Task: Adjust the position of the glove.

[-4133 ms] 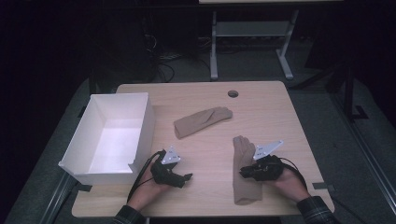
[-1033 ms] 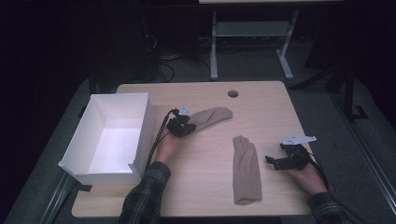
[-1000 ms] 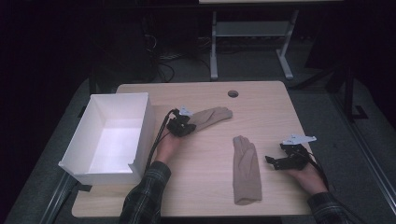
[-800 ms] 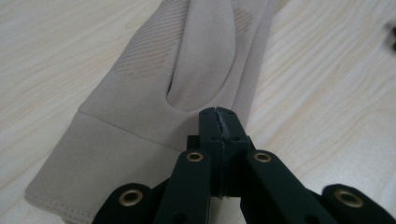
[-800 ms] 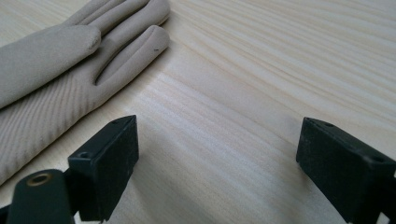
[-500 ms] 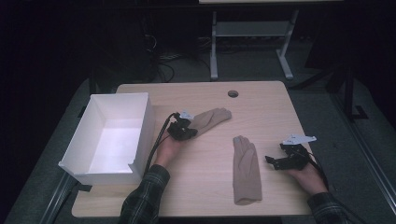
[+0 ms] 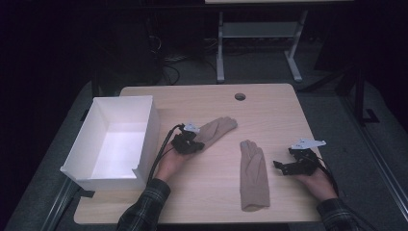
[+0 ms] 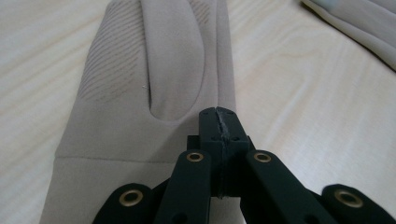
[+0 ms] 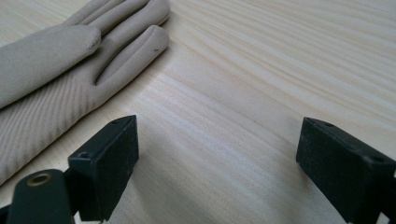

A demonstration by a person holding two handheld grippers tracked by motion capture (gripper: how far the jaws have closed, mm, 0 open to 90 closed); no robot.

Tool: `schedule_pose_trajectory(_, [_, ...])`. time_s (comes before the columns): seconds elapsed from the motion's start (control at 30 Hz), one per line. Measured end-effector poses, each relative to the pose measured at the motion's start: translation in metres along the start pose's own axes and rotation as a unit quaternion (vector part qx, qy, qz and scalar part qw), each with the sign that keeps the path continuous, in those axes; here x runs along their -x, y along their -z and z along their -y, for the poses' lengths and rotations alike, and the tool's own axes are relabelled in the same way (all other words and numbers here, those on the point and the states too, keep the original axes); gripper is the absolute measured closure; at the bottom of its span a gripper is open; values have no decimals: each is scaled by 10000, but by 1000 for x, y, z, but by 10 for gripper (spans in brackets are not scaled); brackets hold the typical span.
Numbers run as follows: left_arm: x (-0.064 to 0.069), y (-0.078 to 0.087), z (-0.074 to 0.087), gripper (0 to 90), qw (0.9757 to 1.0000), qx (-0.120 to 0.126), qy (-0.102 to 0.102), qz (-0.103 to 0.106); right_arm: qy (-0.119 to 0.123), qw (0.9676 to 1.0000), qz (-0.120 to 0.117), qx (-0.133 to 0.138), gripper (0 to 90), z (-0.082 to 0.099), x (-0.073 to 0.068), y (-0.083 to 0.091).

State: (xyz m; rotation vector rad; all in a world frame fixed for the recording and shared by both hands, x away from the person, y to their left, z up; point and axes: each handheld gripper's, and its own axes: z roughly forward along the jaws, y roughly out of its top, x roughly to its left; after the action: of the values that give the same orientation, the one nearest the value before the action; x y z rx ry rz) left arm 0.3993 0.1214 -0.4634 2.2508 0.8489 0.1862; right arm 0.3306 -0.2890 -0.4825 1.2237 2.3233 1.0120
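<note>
The left tool [image 7: 188, 143] has its jaws pressed together on the edge of the upper beige glove [image 7: 215, 130], near the cuff, as the left gripper view shows. This glove lies on the table [image 7: 269, 103] with its long axis slanted, fingers pointing away and to the right, cuff toward the white box [image 7: 144, 126]. The box stands just to the left of this tool, so I judge a drag or lift leftward is the short way. The right tool [image 7: 285, 166] rests with jaws spread, beside the second glove [image 7: 253, 173], not touching it.
</note>
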Motion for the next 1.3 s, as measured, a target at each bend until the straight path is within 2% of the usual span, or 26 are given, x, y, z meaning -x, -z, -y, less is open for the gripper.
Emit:
schedule_pose_trajectory(0.27, [14,10,13,900,9997,-31,23,232,0,10000,0,-2,123,0,0,0])
schedule_pose_trajectory(0.3, [16,11,14,900,9997,-75,-40,245,-3,10000,2,-2,123,0,0,0])
schedule_pose_trajectory(0.47, [28,16,21,900,9993,-109,-32,348,-2,10000,0,-3,123,0,0,0])
schedule_pose_trajectory(0.5, [30,18,22,900,9992,-144,-99,357,-1,10000,1,-1,123,0,0,0])
schedule_pose_trajectory(0.57, [35,19,25,900,9991,-125,-58,411,-3,10000,1,-1,124,0,0,0])
schedule_pose_trajectory(0.6, [38,22,27,900,9988,-176,-145,426,-3,10000,0,-2,124,0,0,0])
schedule_pose_trajectory(0.63, [39,22,28,900,9987,-179,-139,452,-5,10000,0,-3,124,0,0,0])
schedule_pose_trajectory(0.87, [52,29,37,899,9986,-194,-121,470,-7,10000,0,-2,124,0,0,0])
schedule_pose_trajectory(1.0, [55,31,34,898,9987,-156,-115,461,-5,10000,-1,-1,124,0,0,0])
schedule_pose_trajectory(1.07, [57,33,30,895,9989,-91,-158,426,-7,10000,-1,-2,124,0,0,0])
schedule_pose_trajectory(1.13, [53,36,24,892,9993,-42,-223,280,-6,10000,-3,0,124,0,0,0])
schedule_pose_trajectory(1.23, [44,37,18,895,9999,42,-115,82,-6,10000,-2,-2,124,0,0,0])
schedule_pose_trajectory(1.3, [34,34,14,896,9998,33,-68,-168,-7,10000,-3,0,124,0,0,0])
